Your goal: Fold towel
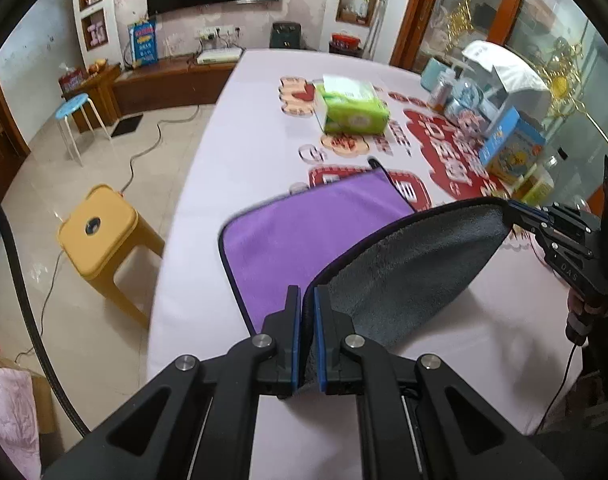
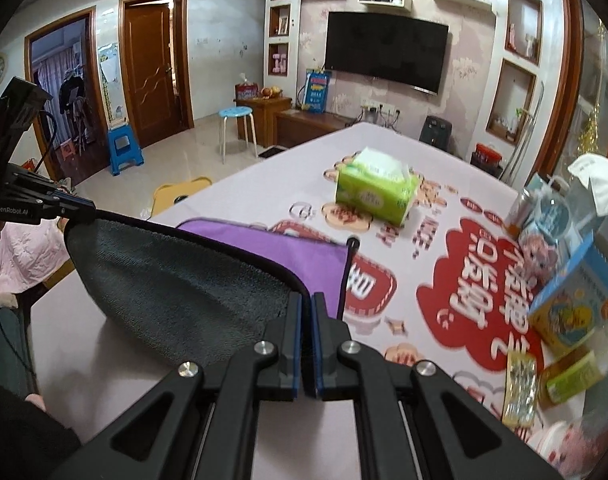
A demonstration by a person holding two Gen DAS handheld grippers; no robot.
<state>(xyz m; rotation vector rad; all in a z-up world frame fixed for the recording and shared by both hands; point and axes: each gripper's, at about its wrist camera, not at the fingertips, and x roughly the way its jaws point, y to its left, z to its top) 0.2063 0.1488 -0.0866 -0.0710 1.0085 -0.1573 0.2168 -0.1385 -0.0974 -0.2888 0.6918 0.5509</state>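
Observation:
The towel [image 1: 304, 224] is purple on top and grey underneath, with a dark hem. Its far half lies flat on the table [image 1: 248, 128]. Its near edge is lifted, showing the grey underside [image 1: 415, 264]. My left gripper [image 1: 307, 300] is shut on the near left corner. My right gripper [image 2: 307, 304] is shut on the near right corner and also shows at the right of the left wrist view [image 1: 515, 210]. The towel [image 2: 288, 248] sags between both grippers, grey side [image 2: 176, 280] facing me. The left gripper shows at far left in the right wrist view [image 2: 80, 210].
A green tissue box [image 1: 351, 108] stands beyond the towel, also seen in the right wrist view [image 2: 375, 192]. Boxes, bottles and packets [image 2: 563, 280] crowd the table's right side. A yellow stool [image 1: 100, 232] and a blue stool [image 1: 74, 108] stand on the floor at left.

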